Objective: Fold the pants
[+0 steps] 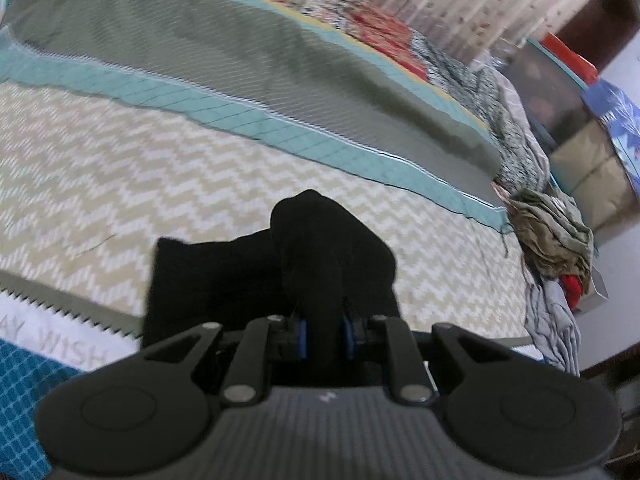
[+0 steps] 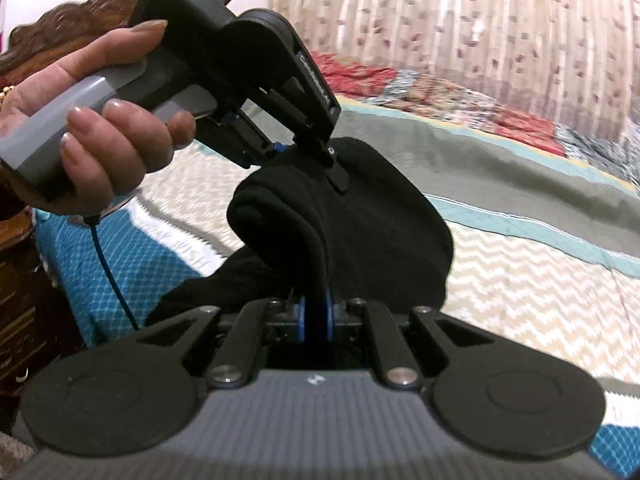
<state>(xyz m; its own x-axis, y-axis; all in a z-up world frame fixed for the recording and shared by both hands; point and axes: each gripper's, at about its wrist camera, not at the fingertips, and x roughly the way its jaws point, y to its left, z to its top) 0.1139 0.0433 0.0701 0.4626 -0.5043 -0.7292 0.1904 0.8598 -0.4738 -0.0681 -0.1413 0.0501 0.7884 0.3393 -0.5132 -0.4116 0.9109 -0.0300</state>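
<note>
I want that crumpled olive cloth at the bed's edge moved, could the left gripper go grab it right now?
Probably not yet. The left gripper is shut on the black pants, as is the right gripper. The path across the bedspread to the olive cloth looks clear, but its jaws are occupied.

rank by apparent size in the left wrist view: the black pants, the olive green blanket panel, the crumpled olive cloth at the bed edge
1. olive green blanket panel, largest
2. black pants, though nearness to the camera inflates them
3. crumpled olive cloth, smallest
</note>
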